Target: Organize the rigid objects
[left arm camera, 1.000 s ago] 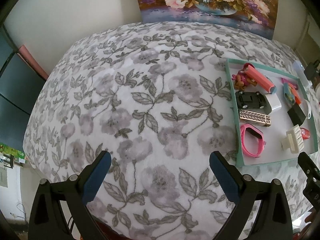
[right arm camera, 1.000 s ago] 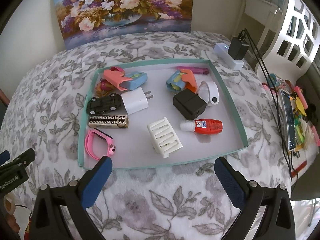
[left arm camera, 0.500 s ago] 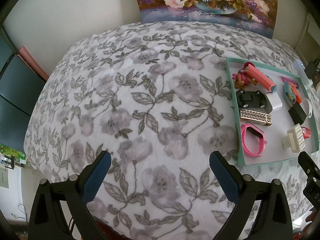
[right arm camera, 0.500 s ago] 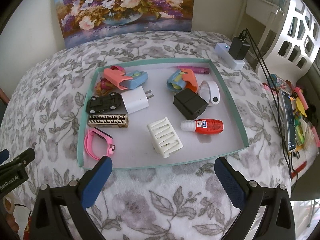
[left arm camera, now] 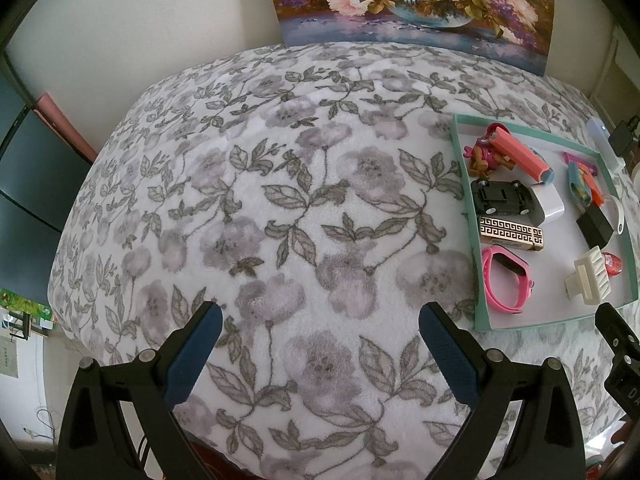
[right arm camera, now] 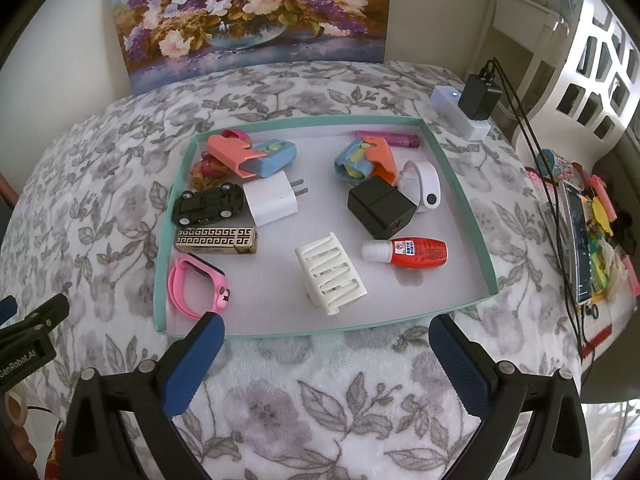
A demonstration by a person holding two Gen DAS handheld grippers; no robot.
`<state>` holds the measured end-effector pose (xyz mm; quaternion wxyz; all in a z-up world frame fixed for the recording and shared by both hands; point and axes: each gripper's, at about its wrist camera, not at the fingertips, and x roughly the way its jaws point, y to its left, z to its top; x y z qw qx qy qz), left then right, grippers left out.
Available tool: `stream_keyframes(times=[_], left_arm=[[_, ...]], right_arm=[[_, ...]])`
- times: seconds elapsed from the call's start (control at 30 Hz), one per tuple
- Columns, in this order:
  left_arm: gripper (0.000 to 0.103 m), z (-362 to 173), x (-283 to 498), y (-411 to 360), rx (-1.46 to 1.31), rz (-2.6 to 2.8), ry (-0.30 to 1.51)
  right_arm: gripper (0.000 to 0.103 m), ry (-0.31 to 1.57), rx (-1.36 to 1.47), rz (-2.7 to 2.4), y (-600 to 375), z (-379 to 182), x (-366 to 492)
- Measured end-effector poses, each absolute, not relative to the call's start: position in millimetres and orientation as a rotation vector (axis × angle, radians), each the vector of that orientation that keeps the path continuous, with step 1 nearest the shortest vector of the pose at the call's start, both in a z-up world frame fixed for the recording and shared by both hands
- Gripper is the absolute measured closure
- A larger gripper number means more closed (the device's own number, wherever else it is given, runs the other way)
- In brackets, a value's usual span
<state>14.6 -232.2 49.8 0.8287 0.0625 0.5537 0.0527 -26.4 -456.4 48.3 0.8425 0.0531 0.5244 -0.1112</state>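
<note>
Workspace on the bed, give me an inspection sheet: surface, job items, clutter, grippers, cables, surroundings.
Surface: floral blanket, bare on the left side.
Job's things: teal tray holding a toy car, white charger, patterned gold box, pink watch, white ribbed clip, red bottle, black cube, white band.
Clutter: colourful bits and a phone at the right edge.
Grippers: left gripper and right gripper both have open jaws and hold nothing.
Cables: black cable from an adapter on a power strip.
Surroundings: flower painting against the wall.
</note>
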Motion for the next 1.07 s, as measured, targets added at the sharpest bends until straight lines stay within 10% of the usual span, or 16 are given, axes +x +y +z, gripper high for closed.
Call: stream_keyframes(times=[1.07], left_arm=[[0.004,52.0,13.0,-232.4,0.137,0.090,1.162]], right_arm=[[0.000,1.118,0.093,-0.223,-455.0,47.2,-24.9]])
